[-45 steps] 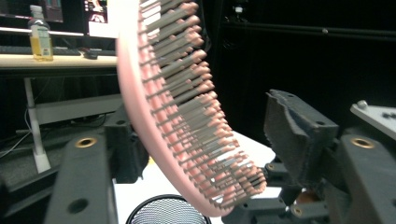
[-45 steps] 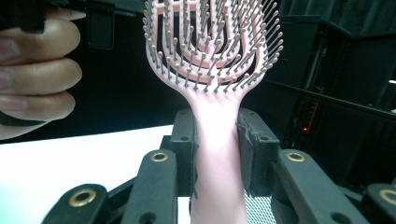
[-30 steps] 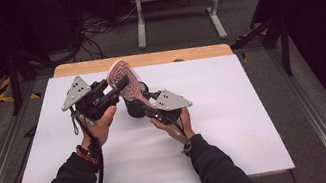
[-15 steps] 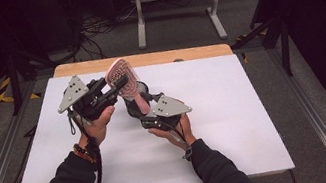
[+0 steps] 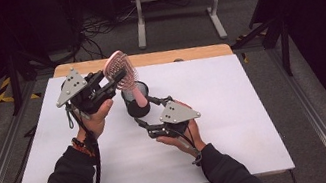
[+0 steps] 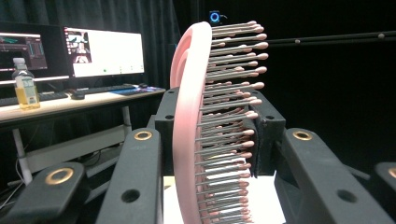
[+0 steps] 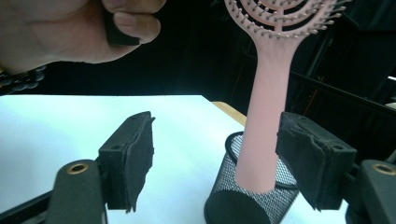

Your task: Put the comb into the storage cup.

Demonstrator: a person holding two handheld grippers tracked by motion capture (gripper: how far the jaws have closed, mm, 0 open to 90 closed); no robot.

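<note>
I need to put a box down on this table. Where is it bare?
The white table is bare along its right side, beyond the right gripper. The near-left corner is partly free, beside the sleeve. It is crowded mid-left, around the mesh cup, hairbrush and left gripper.

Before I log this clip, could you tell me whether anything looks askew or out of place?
Nothing is spilled or broken. The pink hairbrush leans with its handle in the black mesh cup, its head pinched by the left gripper. The right gripper is open beside the cup.
</note>
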